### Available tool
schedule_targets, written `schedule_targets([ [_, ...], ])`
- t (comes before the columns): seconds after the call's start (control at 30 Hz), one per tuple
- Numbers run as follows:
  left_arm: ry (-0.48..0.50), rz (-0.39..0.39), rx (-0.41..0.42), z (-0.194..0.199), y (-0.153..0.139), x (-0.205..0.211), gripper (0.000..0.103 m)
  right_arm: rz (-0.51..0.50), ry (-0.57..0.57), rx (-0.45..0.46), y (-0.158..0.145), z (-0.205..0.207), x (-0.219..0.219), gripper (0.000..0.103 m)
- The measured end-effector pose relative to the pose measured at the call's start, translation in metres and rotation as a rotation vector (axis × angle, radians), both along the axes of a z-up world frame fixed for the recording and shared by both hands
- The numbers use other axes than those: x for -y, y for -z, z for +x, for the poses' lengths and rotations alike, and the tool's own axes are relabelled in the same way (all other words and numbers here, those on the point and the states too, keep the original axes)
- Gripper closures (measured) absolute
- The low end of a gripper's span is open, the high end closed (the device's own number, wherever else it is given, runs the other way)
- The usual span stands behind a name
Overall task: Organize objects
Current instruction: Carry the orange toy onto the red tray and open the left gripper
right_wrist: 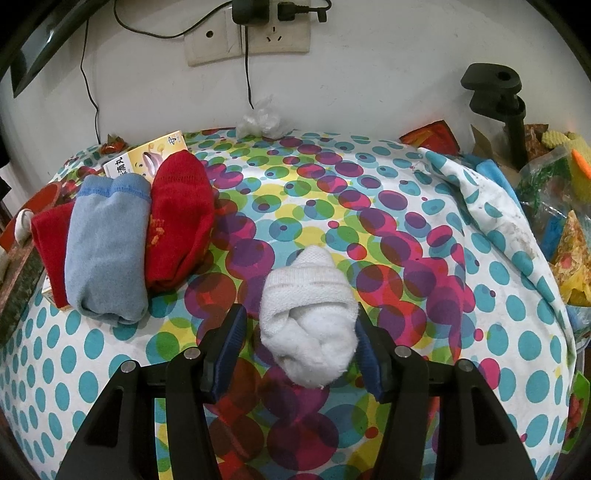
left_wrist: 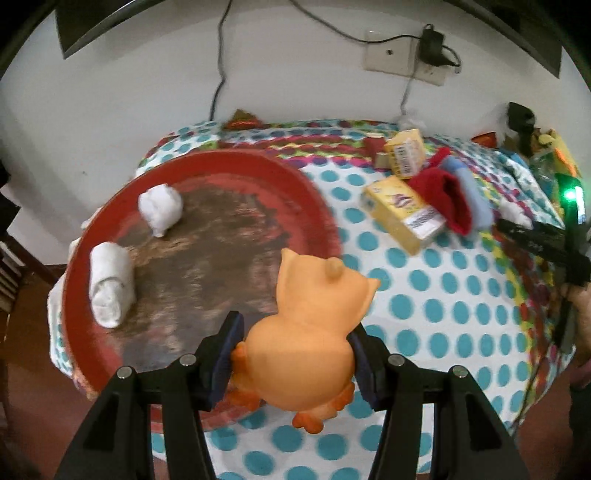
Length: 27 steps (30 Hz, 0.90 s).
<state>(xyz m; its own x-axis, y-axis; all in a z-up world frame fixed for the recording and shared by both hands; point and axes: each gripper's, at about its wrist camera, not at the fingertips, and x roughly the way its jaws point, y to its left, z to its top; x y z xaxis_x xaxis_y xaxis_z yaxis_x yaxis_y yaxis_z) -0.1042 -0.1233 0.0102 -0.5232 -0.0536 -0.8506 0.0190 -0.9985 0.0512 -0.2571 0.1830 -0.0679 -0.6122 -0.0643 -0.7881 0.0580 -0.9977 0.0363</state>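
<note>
My left gripper is shut on an orange rubber toy animal, which hangs over the near right rim of a round red tray. Two rolled white socks lie in the tray's left half. My right gripper stands over the dotted tablecloth with a rolled white sock between its fingers. The right pad touches the sock; a gap shows at the left pad. Left of it lie a blue sock roll and a red sock.
Two yellow boxes lie right of the tray beside the red sock. A black clamp stand and a pile of bags and packets crowd the table's right end. Cables and a wall socket are behind.
</note>
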Motion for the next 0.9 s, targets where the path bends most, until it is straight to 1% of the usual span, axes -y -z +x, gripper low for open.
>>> schedule_targets([
  [0.27, -0.104, -0.003, 0.042, 0.001, 0.014, 0.047, 0.047, 0.005, 0.001, 0.0, 0.001, -0.001, 0.002, 0.048],
  [0.43, -0.163, -0.032, 0.053, 0.004, 0.02, 0.072, 0.047, 0.006, 0.001, 0.0, 0.001, -0.001, 0.003, 0.048],
  [0.5, -0.171, -0.018, 0.063, 0.004, 0.022, 0.08, 0.047, 0.006, 0.001, 0.0, 0.001, -0.001, 0.004, 0.048],
  [0.67, -0.23, -0.037, 0.081, 0.004, 0.031, 0.103, 0.047, 0.007, 0.001, 0.0, 0.002, -0.002, 0.005, 0.048],
  [0.9, -0.277, -0.047, 0.099, 0.002, 0.039, 0.129, 0.046, 0.008, 0.002, 0.0, 0.002, -0.002, 0.006, 0.048],
])
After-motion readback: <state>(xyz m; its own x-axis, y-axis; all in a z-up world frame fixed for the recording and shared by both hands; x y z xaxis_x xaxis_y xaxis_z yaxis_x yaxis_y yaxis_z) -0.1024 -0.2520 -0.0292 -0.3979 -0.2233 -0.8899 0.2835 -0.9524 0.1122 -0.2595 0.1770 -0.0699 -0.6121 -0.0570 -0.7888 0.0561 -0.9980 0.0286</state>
